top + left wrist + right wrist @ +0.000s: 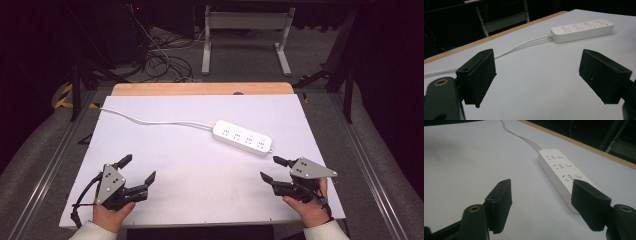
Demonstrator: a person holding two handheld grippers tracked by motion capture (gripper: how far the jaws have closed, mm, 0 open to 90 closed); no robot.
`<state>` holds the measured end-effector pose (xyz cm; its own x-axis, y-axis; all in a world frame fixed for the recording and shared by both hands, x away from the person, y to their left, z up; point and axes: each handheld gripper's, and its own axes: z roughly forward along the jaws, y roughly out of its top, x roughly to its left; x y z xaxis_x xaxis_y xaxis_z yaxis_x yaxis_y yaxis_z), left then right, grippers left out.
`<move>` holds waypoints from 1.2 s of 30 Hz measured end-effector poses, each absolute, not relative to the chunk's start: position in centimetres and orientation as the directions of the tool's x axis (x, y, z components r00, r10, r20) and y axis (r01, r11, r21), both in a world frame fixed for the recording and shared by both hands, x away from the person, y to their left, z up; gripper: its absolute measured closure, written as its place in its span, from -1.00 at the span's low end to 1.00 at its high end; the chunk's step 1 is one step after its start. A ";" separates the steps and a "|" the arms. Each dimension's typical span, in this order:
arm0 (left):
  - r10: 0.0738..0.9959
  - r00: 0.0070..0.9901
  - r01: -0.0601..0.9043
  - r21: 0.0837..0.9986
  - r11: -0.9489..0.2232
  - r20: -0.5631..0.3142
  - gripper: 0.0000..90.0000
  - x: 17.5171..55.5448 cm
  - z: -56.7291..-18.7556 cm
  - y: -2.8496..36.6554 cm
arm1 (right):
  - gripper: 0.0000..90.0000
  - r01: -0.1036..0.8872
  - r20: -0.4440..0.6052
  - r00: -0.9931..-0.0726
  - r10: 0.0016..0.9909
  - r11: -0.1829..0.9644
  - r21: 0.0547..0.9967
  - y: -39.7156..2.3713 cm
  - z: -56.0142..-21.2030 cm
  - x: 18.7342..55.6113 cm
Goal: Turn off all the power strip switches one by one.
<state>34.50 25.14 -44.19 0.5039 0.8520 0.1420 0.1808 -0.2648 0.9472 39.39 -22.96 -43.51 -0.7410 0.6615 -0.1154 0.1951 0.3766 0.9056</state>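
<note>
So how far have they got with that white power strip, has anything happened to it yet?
Hardly begun, it seems. The white plastic power strip lies flat on the white table, no plugs in its sockets, its white cable trailing off. Both tongs, left and right, stand open and empty near the front edge. Reaching and gripping it seem left to do.

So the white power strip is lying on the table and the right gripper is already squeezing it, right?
Not quite. The white power strip does lie on the table, but the right gripper isn't squeezing it. In the high view it sits apart from the strip, nearer the person, and the right gripper view shows its jaws open with bare table between them.
</note>
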 end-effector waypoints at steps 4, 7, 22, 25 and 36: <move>0.850 0.502 0.177 0.942 -0.284 0.162 -0.67 34.6 -44.3 25.1 | -0.10 0.179 -0.132 -0.758 0.639 0.398 0.900 -23.0 -43.3 39.4; 0.851 0.496 0.170 0.942 -0.289 0.172 -0.67 34.5 -44.2 25.1 | -0.07 0.171 -0.148 -0.769 0.622 0.423 0.890 -22.9 -43.1 39.3; 0.858 0.482 0.170 0.941 -0.291 0.178 -0.68 34.4 -44.2 25.1 | 0.20 0.244 -0.109 -0.770 0.629 0.448 0.860 -22.2 -41.0 40.7; 0.858 0.482 0.168 0.942 -0.291 0.179 -0.68 34.4 -44.2 25.1 | 0.28 0.254 -0.109 -0.773 0.625 0.463 0.849 -21.9 -40.0 41.3; 0.852 0.489 0.162 0.940 -0.301 0.189 -0.68 34.4 -44.2 25.1 | 0.64 0.316 -0.056 -0.774 0.630 0.463 0.828 -21.0 -37.9 44.4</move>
<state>34.37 25.06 -44.20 0.4889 0.8516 0.1891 0.1616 -0.3014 0.9397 44.42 -20.99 -37.91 -0.7743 0.6304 -0.0562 0.3165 0.4626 0.8282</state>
